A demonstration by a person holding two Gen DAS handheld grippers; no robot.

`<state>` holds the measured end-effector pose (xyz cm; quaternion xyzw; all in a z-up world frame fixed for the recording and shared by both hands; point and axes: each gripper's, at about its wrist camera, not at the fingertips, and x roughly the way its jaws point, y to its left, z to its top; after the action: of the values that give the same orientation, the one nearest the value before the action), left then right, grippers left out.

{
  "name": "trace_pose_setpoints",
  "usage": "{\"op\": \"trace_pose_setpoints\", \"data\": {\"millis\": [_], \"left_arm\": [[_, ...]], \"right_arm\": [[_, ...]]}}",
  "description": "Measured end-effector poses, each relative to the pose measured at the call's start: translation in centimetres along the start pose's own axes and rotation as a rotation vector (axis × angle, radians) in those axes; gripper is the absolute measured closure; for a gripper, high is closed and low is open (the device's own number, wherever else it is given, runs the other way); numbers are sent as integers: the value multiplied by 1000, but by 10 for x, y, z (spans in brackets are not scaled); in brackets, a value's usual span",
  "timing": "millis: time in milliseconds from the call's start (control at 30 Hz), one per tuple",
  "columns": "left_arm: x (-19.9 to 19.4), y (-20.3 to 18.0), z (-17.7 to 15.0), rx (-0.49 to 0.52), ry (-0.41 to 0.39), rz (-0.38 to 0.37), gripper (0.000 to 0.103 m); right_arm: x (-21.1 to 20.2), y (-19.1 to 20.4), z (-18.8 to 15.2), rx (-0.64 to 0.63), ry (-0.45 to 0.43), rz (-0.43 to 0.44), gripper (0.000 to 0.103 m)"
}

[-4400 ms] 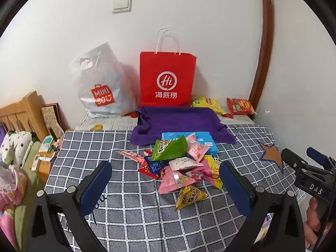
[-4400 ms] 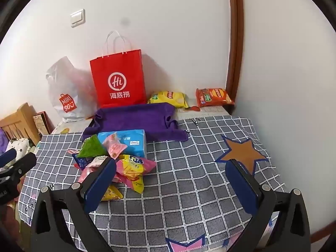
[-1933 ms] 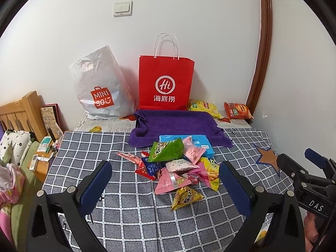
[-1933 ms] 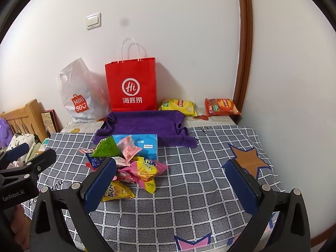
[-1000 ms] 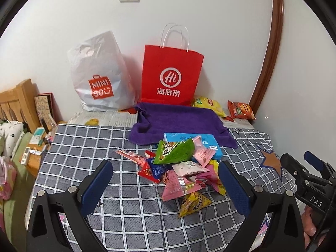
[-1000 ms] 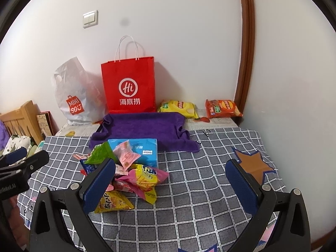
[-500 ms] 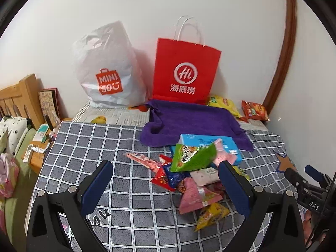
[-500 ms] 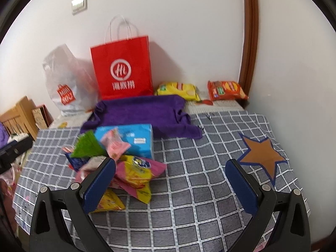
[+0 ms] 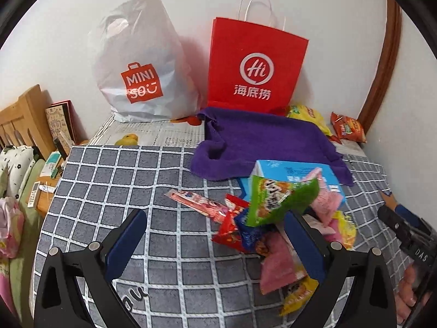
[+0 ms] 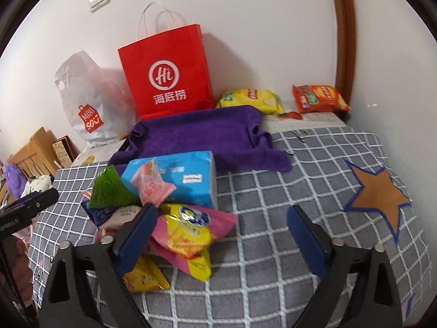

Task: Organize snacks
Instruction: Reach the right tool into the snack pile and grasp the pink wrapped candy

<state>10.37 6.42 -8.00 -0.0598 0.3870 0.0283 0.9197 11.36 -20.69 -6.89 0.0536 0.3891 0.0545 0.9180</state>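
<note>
You are looking down on a loose heap of snack packets (image 9: 275, 218) that is lying on the grey checked tabletop (image 9: 164, 246), right in front of the blue tissue pack (image 10: 185, 175), which I am taking as the landmark. The packets are crinkled foil in mixed colours. One green packet (image 9: 278, 199) is sitting on top, leaning against the tissue pack's front. One long pink stick packet (image 9: 196, 201) is lying out to the tissue pack's left. One pink-and-yellow packet (image 10: 188, 232) is resting just in front of it, and one small yellow packet (image 10: 144, 276) is lying nearest to you. I am counting at least three more pink ones in the heap; the rest overlap too much to count.

Behind the tissue pack one purple towel (image 10: 202, 134) is spreading out. Further back, against the wall, one red paper bag (image 10: 166, 73) and one white plastic bag (image 9: 142, 63) are standing, and two crisp bags are lying to the right of them, a yellow one (image 10: 251, 99) and an orange one (image 10: 319, 98).

Your left claw (image 9: 215, 243) is hanging released, its right finger overlapping the heap's left side in view. Your right claw (image 10: 221, 235) is also released, though its jaws have just been narrowing; the pink-and-yellow packet is lying partly between them, unpinched.
</note>
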Motion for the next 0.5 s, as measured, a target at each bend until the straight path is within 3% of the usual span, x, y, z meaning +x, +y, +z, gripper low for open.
{"op": "trace_pose_setpoints", "data": {"millis": [100, 200, 500], "left_arm": [[11, 7, 3, -10, 15, 7, 3], [21, 16, 5, -27, 38, 15, 3], [46, 42, 11, -89, 79, 15, 3]], "right_arm": [[15, 11, 8, -32, 14, 38, 19], [32, 24, 14, -72, 29, 46, 32], [71, 59, 25, -185, 74, 124, 36]]}}
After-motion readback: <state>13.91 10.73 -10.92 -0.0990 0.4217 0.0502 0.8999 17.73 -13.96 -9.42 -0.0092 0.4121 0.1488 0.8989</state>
